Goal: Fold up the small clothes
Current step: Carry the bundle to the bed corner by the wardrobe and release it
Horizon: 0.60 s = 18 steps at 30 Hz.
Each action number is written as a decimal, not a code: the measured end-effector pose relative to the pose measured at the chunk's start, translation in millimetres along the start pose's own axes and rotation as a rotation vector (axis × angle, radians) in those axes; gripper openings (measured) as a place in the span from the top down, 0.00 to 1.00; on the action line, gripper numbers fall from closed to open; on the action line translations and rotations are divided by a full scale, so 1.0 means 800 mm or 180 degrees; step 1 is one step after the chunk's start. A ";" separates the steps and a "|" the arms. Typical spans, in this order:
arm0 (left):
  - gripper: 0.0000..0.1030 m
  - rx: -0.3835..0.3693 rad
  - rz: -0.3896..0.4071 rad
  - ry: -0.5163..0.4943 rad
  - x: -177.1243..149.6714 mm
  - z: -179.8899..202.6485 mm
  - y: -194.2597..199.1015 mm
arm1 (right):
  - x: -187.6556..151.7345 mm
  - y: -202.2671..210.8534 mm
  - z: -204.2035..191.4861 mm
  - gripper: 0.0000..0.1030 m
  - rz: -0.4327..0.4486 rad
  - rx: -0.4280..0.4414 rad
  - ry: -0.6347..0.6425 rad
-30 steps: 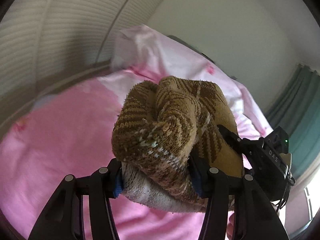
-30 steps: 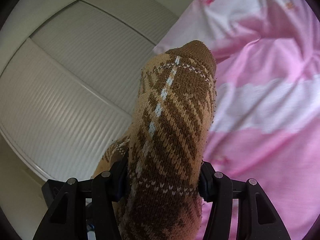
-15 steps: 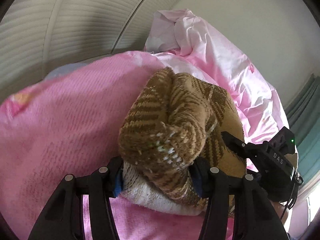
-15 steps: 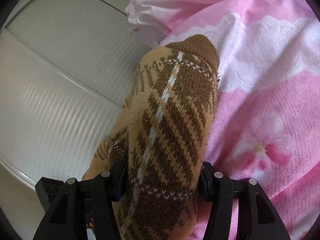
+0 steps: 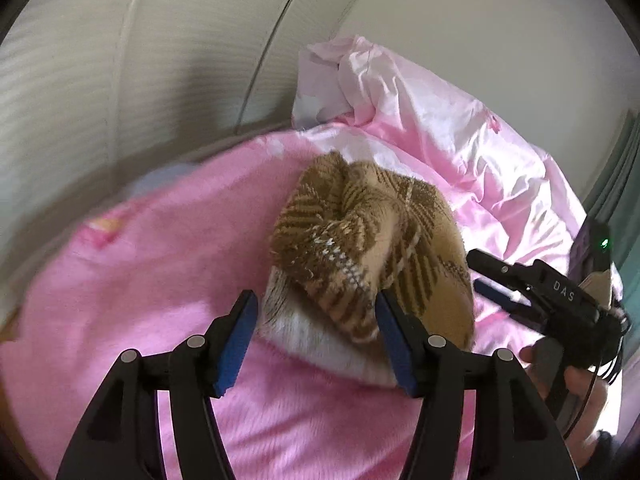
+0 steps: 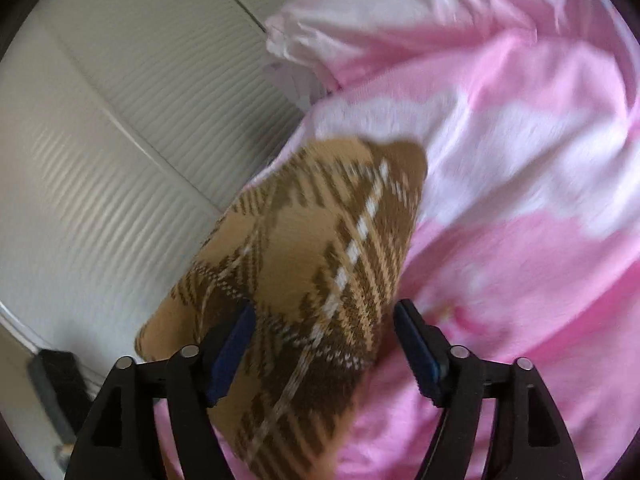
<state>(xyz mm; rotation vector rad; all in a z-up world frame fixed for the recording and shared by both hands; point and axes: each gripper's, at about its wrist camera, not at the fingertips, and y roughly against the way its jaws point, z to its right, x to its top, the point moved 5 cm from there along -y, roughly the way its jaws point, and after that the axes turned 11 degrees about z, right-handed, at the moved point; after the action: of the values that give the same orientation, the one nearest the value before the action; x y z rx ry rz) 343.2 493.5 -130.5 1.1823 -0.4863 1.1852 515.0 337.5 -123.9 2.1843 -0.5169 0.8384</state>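
Folded brown plaid sock (image 5: 372,264) being released onto the pink bed (image 5: 132,300).
Both the left tool (image 5: 316,336) and right tool (image 6: 324,344) are opening, pads parted from the sock between them.

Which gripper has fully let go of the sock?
The right gripper: its opening jaws stand clear of the brown plaid sock. The left gripper, also opening, has one pad against it.

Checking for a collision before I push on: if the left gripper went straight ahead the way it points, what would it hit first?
The left gripper, jaws opening, would first meet the brown plaid sock lying between them.
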 end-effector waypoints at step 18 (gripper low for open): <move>0.42 -0.0295 -0.0020 -0.0436 0.016 0.067 -0.049 | 0.047 -0.006 -0.058 0.26 0.0090 -0.0202 0.1614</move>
<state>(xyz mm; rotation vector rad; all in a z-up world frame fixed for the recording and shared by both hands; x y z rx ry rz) 397.2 454.5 -117.7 1.1889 -0.6337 1.0693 525.5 371.1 -75.5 1.8142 -0.3129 1.3178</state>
